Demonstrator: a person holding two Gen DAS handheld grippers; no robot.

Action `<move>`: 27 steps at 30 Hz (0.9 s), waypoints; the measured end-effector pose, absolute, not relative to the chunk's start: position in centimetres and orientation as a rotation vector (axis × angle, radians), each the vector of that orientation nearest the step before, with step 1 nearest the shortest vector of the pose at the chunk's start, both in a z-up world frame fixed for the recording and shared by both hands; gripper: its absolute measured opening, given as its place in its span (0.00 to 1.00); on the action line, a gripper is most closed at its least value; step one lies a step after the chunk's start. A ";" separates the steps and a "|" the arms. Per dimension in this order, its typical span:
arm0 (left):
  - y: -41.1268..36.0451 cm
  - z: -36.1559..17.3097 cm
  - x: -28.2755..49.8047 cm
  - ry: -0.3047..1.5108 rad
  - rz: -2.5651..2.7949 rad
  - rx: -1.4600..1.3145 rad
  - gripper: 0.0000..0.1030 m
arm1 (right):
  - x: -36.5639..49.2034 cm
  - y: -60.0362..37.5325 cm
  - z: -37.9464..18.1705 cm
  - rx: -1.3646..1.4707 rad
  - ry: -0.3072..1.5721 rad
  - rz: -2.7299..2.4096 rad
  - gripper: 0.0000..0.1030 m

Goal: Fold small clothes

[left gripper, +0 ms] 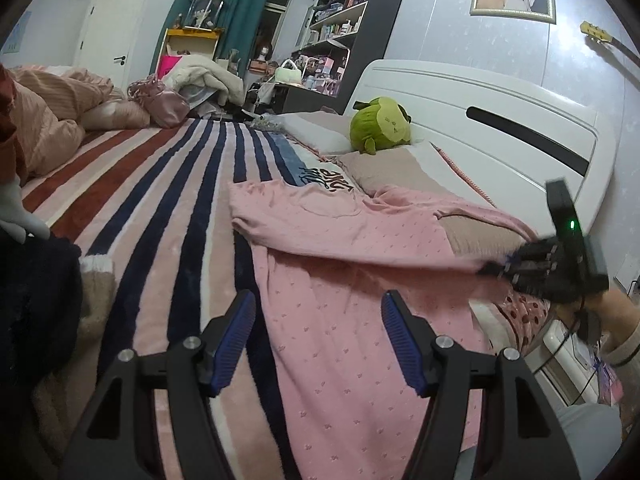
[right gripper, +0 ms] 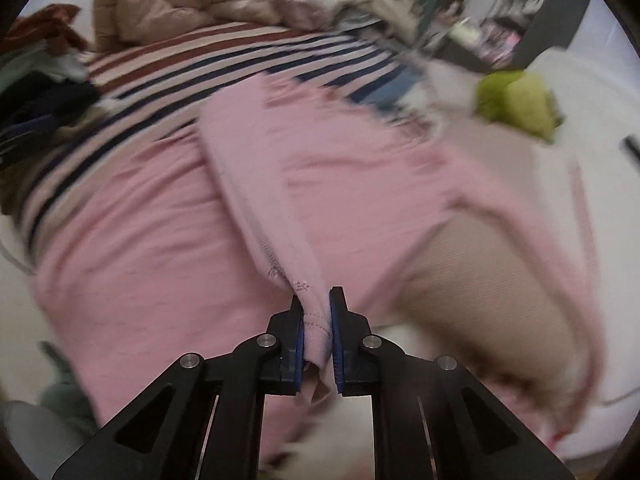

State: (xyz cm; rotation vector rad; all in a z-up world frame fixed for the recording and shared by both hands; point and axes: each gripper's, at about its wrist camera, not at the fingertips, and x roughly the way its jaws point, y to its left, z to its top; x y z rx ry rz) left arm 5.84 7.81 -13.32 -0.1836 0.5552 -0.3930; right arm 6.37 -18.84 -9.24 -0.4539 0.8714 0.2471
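Note:
A pink dotted garment (left gripper: pixel 352 300) lies spread on the striped blanket (left gripper: pixel 160 200) of a bed. My left gripper (left gripper: pixel 320 336) hovers open just over the garment's near part, and its blue pads (left gripper: pixel 236 336) touch no cloth. In the same view my right gripper (left gripper: pixel 494 270) sits at the right edge and pulls a sleeve out taut. The right wrist view is blurred. There my right gripper (right gripper: pixel 316 308) is shut on a folded hem of the pink garment (right gripper: pixel 160 220), with cloth pinched between the pads.
A green plush toy (left gripper: pixel 380 126) and beige pillows (left gripper: pixel 400 172) lie against the white headboard (left gripper: pixel 500 120). A dark clothes pile (left gripper: pixel 36 300) is at the left, and a peach quilt (left gripper: pixel 48 120) lies at the far side. A person's sleeve (left gripper: pixel 624 328) shows at the right.

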 end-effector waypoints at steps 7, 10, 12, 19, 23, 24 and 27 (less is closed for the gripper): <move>7.3 -13.5 6.1 0.566 -0.386 -0.169 0.60 | 3.8 -18.2 -10.1 -0.507 0.848 0.333 0.05; 7.1 -13.7 6.1 0.573 -0.383 -0.163 0.61 | 2.4 -16.8 -14.3 -0.488 1.011 0.452 0.06; 7.0 -13.9 6.2 0.586 -0.377 -0.155 0.64 | 1.9 -17.2 -15.9 -0.434 1.080 0.491 0.21; 6.9 -16.3 6.9 0.656 -0.349 -0.127 0.64 | 2.1 -23.4 -11.2 -0.119 0.960 0.499 0.62; 6.7 -18.7 7.4 0.719 -0.346 -0.135 0.64 | 3.0 -25.5 -12.3 -0.058 0.994 0.399 0.63; 6.5 -19.5 7.6 0.740 -0.351 -0.135 0.64 | 3.1 -25.6 -13.0 -0.037 1.012 0.411 0.63; 6.0 -21.3 7.8 0.788 -0.357 -0.114 0.64 | 2.6 -24.2 -15.3 -0.011 1.053 0.521 0.51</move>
